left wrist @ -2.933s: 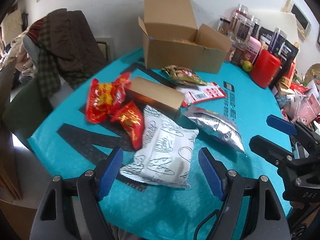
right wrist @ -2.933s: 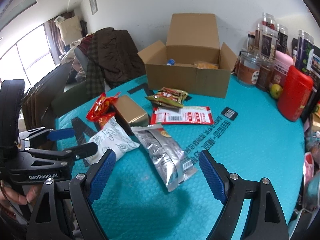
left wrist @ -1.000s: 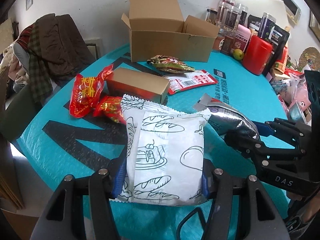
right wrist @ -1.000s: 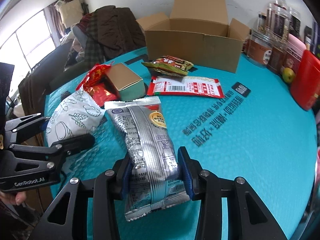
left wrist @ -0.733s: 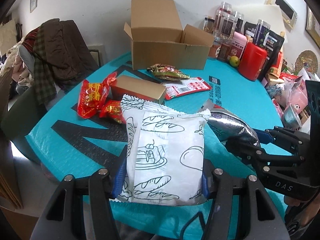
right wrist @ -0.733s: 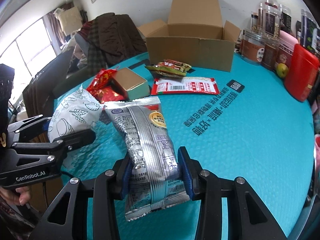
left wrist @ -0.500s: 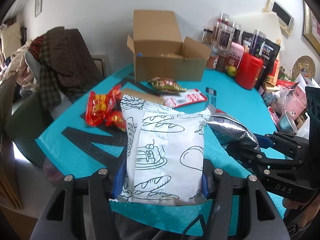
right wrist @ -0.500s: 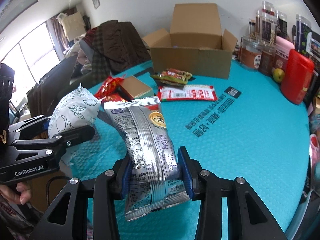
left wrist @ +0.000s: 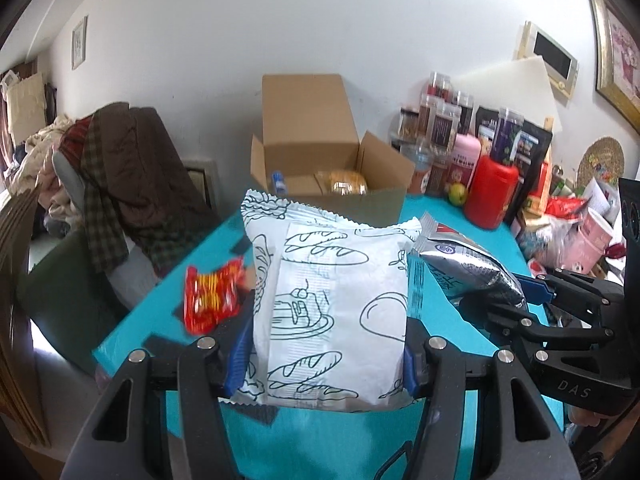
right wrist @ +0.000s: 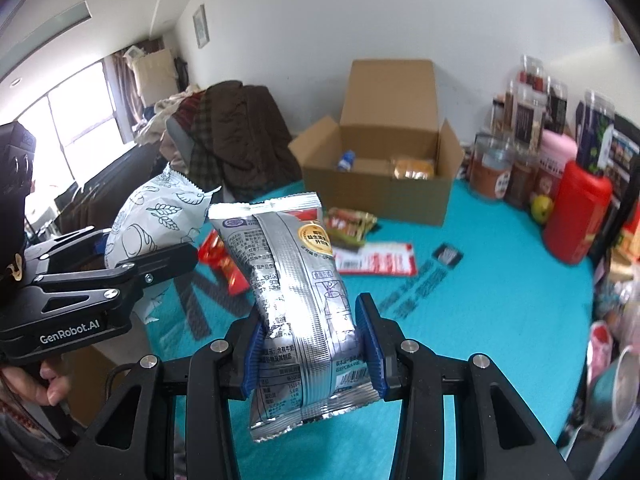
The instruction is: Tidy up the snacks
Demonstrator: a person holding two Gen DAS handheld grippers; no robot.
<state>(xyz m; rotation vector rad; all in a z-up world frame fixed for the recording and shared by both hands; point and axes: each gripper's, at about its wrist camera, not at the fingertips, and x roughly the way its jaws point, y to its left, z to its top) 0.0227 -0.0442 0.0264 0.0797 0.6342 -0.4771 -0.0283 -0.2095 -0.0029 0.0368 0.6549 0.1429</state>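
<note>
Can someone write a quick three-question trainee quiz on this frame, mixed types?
1. True or false: the left gripper is shut on the white pack.
2. What does the right gripper hold? A) red pack B) silver pack C) red canister
3. Fill in: the cardboard box stands with its flaps ____.

Key
1. True: its pads press the white pack's sides, held clear of the table.
2. B: the silver pack sits between its pads. A red pack lies on the table and the red canister stands by the jars.
3. Open: snacks show inside.
</note>
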